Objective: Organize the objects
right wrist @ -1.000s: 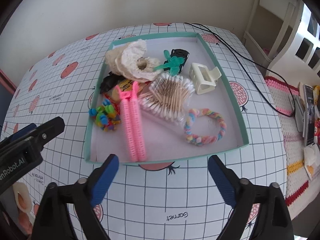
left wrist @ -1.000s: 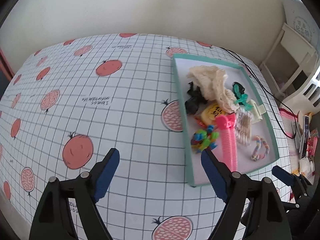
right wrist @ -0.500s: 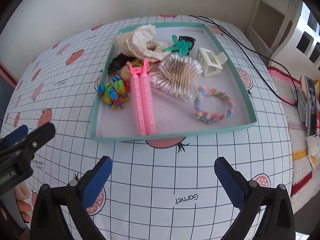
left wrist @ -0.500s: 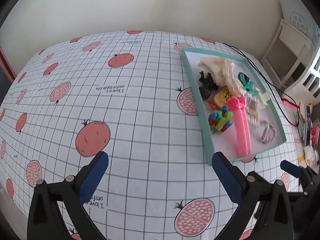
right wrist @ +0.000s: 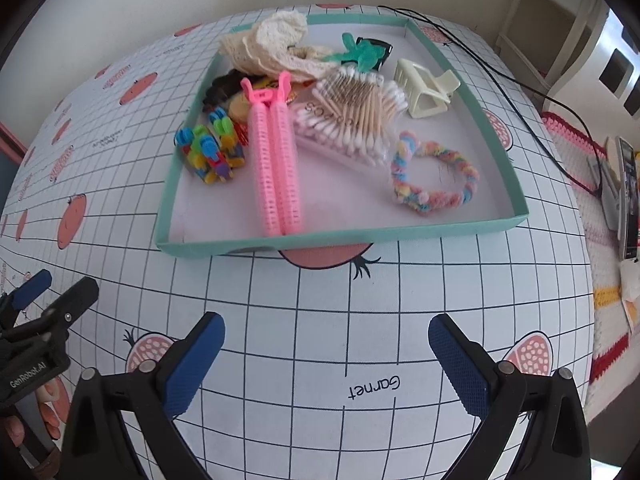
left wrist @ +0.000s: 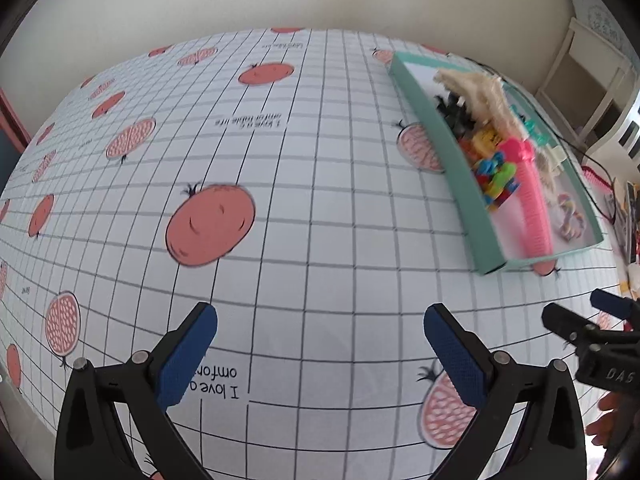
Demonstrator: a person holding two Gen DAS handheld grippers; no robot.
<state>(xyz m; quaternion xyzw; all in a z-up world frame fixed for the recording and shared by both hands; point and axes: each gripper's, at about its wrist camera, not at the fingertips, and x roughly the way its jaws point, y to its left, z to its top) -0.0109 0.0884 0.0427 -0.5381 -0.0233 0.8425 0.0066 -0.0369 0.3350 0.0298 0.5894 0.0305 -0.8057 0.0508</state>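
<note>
A teal tray [right wrist: 340,238] on the table holds jumbled hair accessories and cotton swabs [right wrist: 352,120].

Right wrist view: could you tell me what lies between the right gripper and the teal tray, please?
Only bare tablecloth: from the open right gripper to the teal tray, the right wrist view shows printed grid and a fruit motif.

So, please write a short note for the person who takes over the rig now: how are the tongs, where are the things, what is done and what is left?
Left tongs: open, empty, over bare tablecloth, left of the tray.
Right tongs: open, empty, just in front of the tray.
Things: all in the tray: pink clip, cotton swabs, cream claw clip, pastel scrunchie, small coloured clips, lace cloth.
Done: nothing lies sorted outside the tray.
Left: every item still to organize.
</note>
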